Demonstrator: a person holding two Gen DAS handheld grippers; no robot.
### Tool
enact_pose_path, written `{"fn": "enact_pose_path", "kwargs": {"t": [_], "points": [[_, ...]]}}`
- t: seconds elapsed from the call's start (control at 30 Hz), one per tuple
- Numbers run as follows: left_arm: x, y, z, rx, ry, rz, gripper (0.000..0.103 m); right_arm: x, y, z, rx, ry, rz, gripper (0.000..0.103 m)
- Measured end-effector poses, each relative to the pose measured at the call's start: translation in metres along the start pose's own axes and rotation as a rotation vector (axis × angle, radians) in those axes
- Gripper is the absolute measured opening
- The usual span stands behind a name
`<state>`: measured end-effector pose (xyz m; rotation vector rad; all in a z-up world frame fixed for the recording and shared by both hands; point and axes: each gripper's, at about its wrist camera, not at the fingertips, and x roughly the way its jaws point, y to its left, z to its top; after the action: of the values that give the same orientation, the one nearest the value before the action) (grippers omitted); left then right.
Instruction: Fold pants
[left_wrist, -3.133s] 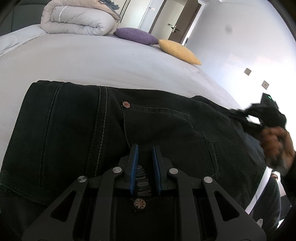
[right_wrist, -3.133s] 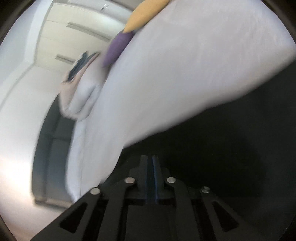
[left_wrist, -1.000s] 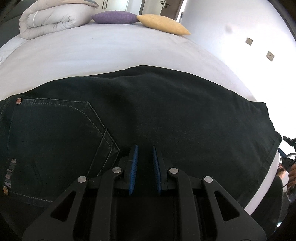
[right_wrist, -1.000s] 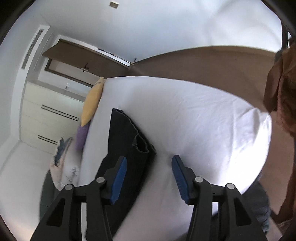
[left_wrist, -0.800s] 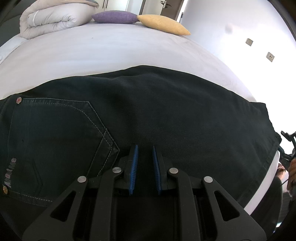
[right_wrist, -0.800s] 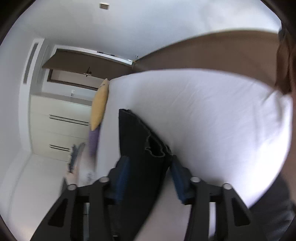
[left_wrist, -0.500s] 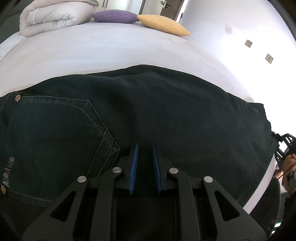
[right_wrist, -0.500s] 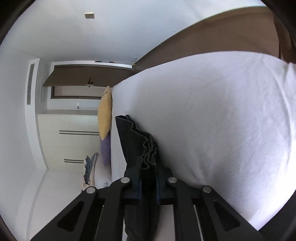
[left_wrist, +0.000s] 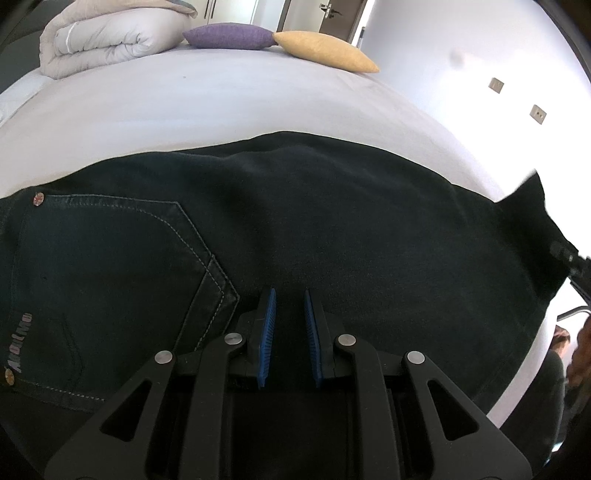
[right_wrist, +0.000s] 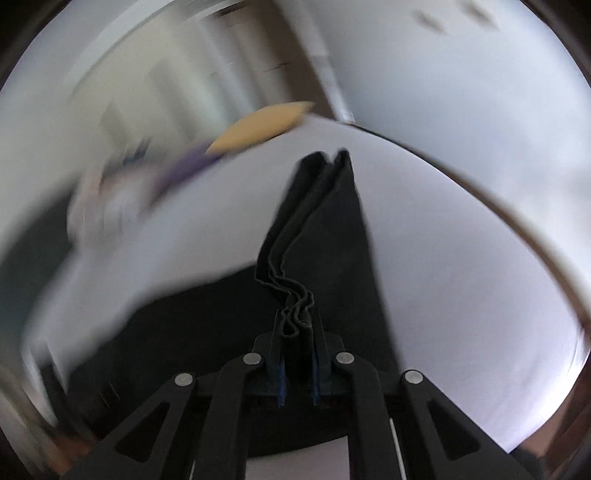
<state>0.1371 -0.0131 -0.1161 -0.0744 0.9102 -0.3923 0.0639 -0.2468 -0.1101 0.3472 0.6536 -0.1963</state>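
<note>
Dark denim pants lie across the white bed, back pocket at the left, leg hems at the right. My left gripper presses down on the middle of the pants, its blue pads a narrow gap apart with only flat fabric beneath. My right gripper is shut on the stacked hem edges of the pants and holds them lifted off the bed. The right gripper also shows at the far right of the left wrist view, at the raised hem corner.
A rolled duvet, a purple pillow and a yellow pillow lie at the far end of the bed. A white wall with sockets runs along the right. The right wrist view is motion-blurred.
My right gripper came in open, closed on the pant hems and has lifted and swung them. The hem corner at the right now stands up. My left gripper has stayed put.
</note>
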Motion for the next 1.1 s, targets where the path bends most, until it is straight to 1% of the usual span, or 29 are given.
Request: {"fn": "enact_pose_path", "kwargs": {"t": [0.07, 0.1, 0.13, 0.17, 0.2, 0.23, 0.27, 0.33, 0.37, 0.4, 0.43, 0.5, 0.53, 0.6, 0.67, 0.73, 0.83, 0.9, 0.93, 0.97, 1.0, 1.03, 1.1], "points": [[-0.004, 0.002, 0.001, -0.03, -0.001, -0.012, 0.016, 0.008, 0.046, -0.018, -0.215, 0.01, -0.066, 0.01], [-0.007, 0.003, 0.001, -0.055, 0.005, -0.025, 0.016, 0.021, 0.074, -0.033, -0.353, 0.034, -0.111, 0.01], [-0.009, 0.004, 0.002, -0.083, 0.014, -0.042, 0.017, 0.029, 0.087, -0.043, -0.421, 0.047, -0.137, 0.01], [-0.012, 0.005, 0.004, -0.115, 0.026, -0.073, 0.021, 0.039, 0.098, -0.055, -0.483, 0.056, -0.174, 0.011], [-0.013, 0.005, 0.003, -0.138, 0.035, -0.105, 0.026, 0.046, 0.102, -0.063, -0.52, 0.064, -0.207, 0.011], [-0.014, 0.004, 0.004, -0.16, 0.039, -0.138, 0.045, 0.049, 0.103, -0.068, -0.53, 0.059, -0.218, 0.011], [-0.018, 0.001, 0.005, -0.189, 0.033, -0.19, 0.077, 0.049, 0.103, -0.069, -0.534, 0.045, -0.22, 0.011], [-0.023, -0.005, 0.008, -0.237, 0.005, -0.27, 0.098, 0.046, 0.105, -0.067, -0.541, 0.031, -0.227, 0.011], [-0.023, -0.009, 0.009, -0.259, 0.004, -0.304, 0.098, 0.043, 0.109, -0.067, -0.553, 0.015, -0.235, 0.011], [-0.019, -0.016, 0.013, -0.278, 0.027, -0.351, 0.098, 0.039, 0.114, -0.068, -0.567, -0.003, -0.243, 0.011], [-0.016, -0.021, 0.015, -0.286, 0.046, -0.383, 0.098, 0.035, 0.119, -0.069, -0.583, -0.021, -0.252, 0.011], [-0.008, -0.032, 0.022, -0.299, 0.08, -0.434, 0.098, 0.027, 0.131, -0.072, -0.61, -0.046, -0.259, 0.011], [-0.003, -0.037, 0.026, -0.309, 0.097, -0.462, 0.098, 0.021, 0.132, -0.077, -0.622, -0.057, -0.262, 0.011], [0.009, -0.047, 0.035, -0.326, 0.144, -0.507, 0.098, 0.012, 0.148, -0.081, -0.643, -0.072, -0.256, 0.011], [0.021, -0.054, 0.043, -0.331, 0.191, -0.512, 0.098, 0.014, 0.161, -0.082, -0.657, -0.078, -0.245, 0.011], [0.032, -0.058, 0.047, -0.333, 0.227, -0.498, 0.098, 0.003, 0.166, -0.087, -0.663, -0.082, -0.231, 0.011], [0.042, -0.06, 0.055, -0.337, 0.253, -0.488, 0.097, 0.0, 0.179, -0.091, -0.685, -0.082, -0.206, 0.011], [0.043, -0.059, 0.059, -0.328, 0.257, -0.485, 0.093, -0.001, 0.188, -0.095, -0.704, -0.081, -0.191, 0.011], [0.044, -0.058, 0.062, -0.314, 0.262, -0.478, 0.076, -0.001, 0.194, -0.097, -0.715, -0.081, -0.181, 0.011], [0.045, -0.057, 0.063, -0.304, 0.273, -0.475, 0.055, -0.004, 0.194, -0.101, -0.723, -0.08, -0.169, 0.011], [0.048, -0.054, 0.065, -0.297, 0.295, -0.475, 0.044, -0.005, 0.2, -0.102, -0.733, -0.078, -0.155, 0.011], [0.049, -0.051, 0.065, -0.289, 0.31, -0.467, 0.028, -0.009, 0.2, -0.106, -0.74, -0.078, -0.146, 0.011], [0.047, -0.045, 0.067, -0.264, 0.304, -0.452, 0.023, -0.012, 0.207, -0.108, -0.761, -0.083, -0.136, 0.011]]}}
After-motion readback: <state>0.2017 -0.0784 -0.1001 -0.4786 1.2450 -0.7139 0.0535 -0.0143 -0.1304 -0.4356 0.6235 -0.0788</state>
